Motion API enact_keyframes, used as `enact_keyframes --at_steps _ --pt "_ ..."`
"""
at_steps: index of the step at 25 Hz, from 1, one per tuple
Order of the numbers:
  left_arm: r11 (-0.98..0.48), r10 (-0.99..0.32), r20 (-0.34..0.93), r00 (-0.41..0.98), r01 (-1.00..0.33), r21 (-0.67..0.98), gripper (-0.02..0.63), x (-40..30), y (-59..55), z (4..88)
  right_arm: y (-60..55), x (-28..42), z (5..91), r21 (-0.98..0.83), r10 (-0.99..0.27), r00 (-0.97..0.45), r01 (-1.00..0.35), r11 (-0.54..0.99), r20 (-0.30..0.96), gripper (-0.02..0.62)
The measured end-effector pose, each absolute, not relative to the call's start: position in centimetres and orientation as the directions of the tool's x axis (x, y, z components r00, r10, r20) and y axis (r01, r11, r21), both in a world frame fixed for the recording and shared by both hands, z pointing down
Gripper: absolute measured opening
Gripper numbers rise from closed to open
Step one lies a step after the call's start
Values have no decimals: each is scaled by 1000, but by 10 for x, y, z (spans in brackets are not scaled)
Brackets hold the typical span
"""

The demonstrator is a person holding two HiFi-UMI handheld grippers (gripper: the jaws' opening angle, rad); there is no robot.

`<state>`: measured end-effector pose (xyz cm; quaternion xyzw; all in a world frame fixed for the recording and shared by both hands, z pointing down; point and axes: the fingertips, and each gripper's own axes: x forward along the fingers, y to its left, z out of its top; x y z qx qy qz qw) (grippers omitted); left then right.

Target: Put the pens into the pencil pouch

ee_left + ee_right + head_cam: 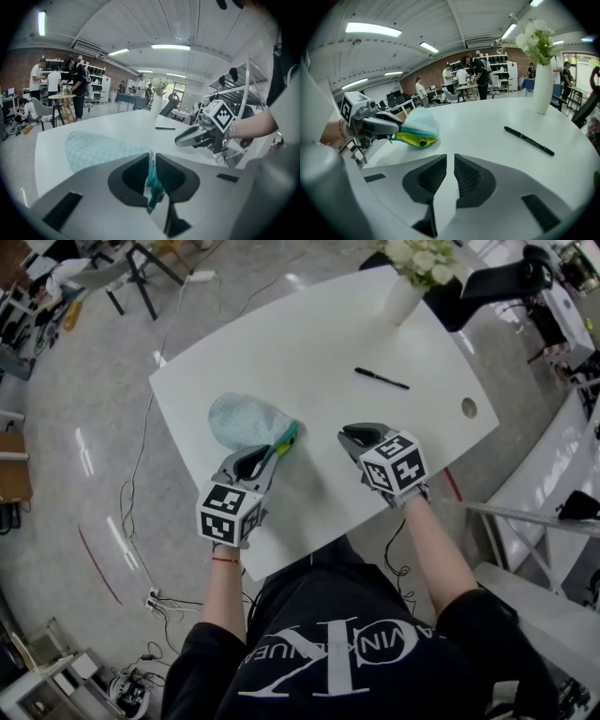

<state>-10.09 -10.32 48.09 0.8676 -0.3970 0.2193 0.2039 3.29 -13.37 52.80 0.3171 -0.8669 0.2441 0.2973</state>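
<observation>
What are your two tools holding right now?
Left tool: closed on the pencil pouch edge.
Right tool: slightly open, holding nothing.

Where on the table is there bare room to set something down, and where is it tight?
Free: the wide stretch of table left of the vase, beyond the pouch; also the strip between pen and right gripper. Crowded: the near edge, where the left gripper clamps the pouch close to the right one.
</observation>
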Motion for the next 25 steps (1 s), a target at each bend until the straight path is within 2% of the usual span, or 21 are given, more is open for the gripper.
enact_keyframes --at_steps 7,14,25 --pt "-591 -613 547 571 -790 162 46 -95 -112 483 -164 89 530 -142 -478 -534 -756 639 697 75" --pt "-578 -618 558 554 -801 156 46 -93 -117 487 -200 137 531 -37 -539 -448 -792 609 713 119" --pt "-558 -618 575 536 -815 160 46 -91 -121 491 -250 188 545 84 -557 -352 -787 611 752 150"
